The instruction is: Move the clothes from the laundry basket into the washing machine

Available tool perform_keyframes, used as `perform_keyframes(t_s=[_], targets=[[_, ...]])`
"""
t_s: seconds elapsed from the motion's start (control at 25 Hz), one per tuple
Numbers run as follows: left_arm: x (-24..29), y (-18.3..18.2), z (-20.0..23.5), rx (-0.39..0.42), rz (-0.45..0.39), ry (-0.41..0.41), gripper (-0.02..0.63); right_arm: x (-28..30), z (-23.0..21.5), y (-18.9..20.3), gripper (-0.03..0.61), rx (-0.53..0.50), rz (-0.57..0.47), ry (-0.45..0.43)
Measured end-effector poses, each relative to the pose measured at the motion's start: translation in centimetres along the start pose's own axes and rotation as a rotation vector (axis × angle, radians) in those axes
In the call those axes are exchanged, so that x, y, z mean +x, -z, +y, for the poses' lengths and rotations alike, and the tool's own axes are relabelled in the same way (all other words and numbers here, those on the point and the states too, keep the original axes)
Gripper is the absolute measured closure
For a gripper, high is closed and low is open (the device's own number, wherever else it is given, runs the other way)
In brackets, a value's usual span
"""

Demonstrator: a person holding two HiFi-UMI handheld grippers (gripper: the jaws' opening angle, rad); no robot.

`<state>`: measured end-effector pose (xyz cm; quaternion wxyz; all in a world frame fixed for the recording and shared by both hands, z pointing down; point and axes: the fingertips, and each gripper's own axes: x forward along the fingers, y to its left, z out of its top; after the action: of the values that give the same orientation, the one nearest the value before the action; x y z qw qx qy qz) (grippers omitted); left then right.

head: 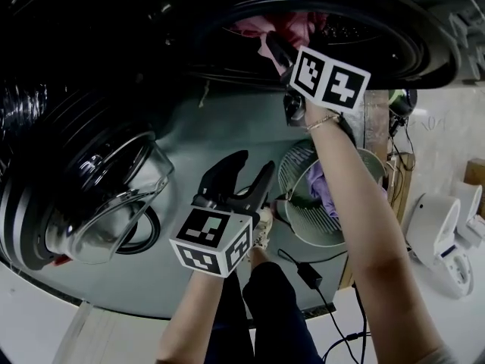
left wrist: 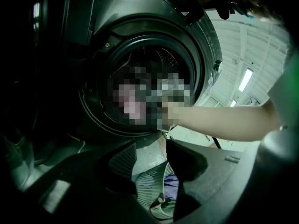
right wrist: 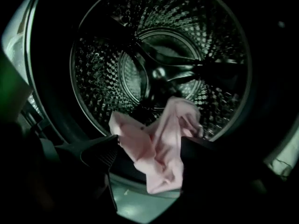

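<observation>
A pink garment (right wrist: pixel 159 139) lies draped over the front lip of the drum (right wrist: pixel 159 45) of the washing machine (left wrist: pixel 117 13). The right gripper (right wrist: pixel 149 148) sits at the drum mouth, jaws wide apart, with the garment loose between them. The left gripper (left wrist: pixel 150 147) hovers below the machine's opening, jaws apart and empty, above the laundry basket (head: pixel 297 174) of purple clothes (head: pixel 324 188).

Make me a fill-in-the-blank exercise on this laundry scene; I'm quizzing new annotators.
The garment at the mouth of the drum is ____ in colour.
The right gripper has its jaws ____ on either side of it.
The laundry basket holds a ____ cloth.
The left gripper holds ____.
Missing words: pink; open; purple; nothing.
</observation>
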<state>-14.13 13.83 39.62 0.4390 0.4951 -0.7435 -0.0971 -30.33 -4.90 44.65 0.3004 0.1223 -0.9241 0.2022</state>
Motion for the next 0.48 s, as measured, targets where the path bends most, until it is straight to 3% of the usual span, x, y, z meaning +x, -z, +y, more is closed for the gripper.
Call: perform_keyframes(t_s=[0.12, 0.36, 0.44, 0.48], targets=[[0.1, 0.1, -0.1, -0.006, 0.003, 0.006, 0.407, -1.9, -1.7, 3.3, 0.161, 0.021, 0.033, 0.054], [0.2, 0.1, 0.2, 0.001, 0.001, 0.016, 0.407, -1.8, -3.5, 10.5, 0.183, -0.026, 0.202, 0.104], [0.2, 0.1, 0.6, -0.003, -0.003, 0.014, 0.407, -1.5, -4.4, 10.8, 0.255, -0.017, 0.202, 0.160], [0.1, 0.2, 0.7, -0.003, -0.004, 0.015, 0.407, -1.6, -5.0, 10.7, 0.327, -0.001, 0.192, 0.199]])
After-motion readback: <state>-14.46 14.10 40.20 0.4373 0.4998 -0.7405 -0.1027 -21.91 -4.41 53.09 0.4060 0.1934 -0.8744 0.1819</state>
